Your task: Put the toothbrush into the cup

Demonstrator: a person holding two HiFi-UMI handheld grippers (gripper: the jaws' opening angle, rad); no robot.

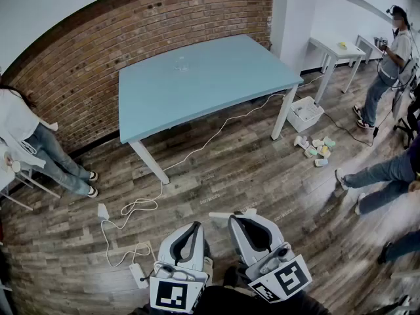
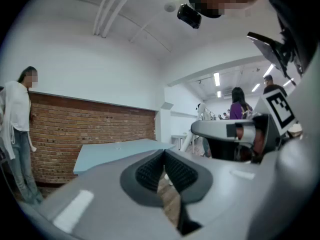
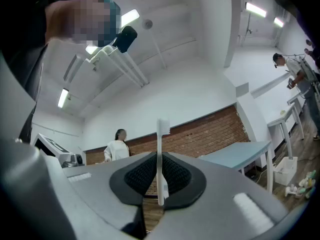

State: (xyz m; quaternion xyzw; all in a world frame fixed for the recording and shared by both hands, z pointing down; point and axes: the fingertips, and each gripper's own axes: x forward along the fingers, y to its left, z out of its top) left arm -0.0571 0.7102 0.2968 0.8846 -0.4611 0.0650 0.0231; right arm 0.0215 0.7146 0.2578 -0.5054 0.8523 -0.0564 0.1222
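Well, the toothbrush [image 3: 160, 146] sits in the right tongs [image 3: 159, 164]: the two ribbed pads are closed narrow on its white handle, low down. It stands upright between them with the bristle head at the top, clear of the pads. The left tongs [image 2: 164, 159] are closed too, pad against pad, with nothing between them. Both hang low over the wooden floor [image 1: 249, 169], well apart from the blue table [image 1: 216, 87], where the cup [image 1: 182, 63] stands alone toward the far side of the top.

The brush looks like a light, stiff, slim piece of smooth plastic, so it should need little force to carry. A thin handle can swivel or slide between pads, though. The hold on the lower handle looks sound, since it leaves the long upper end free to go into the cup first. The cup seems clear and small, and is likely light as well, so a knock on its rim could tip it. The empty left tongs could steady it by the wall if needed.

By count there is one toothbrush, one cup, one blue table and two tongs. There is also one white table [image 1: 336, 50] at the right and one white bin [image 1: 305, 113] on the floor by the blue table's leg. Near the bin lies a cluster of small coloured things [image 1: 315, 148], too small to count surely, and a white cable [image 1: 197, 151] trails over the floor
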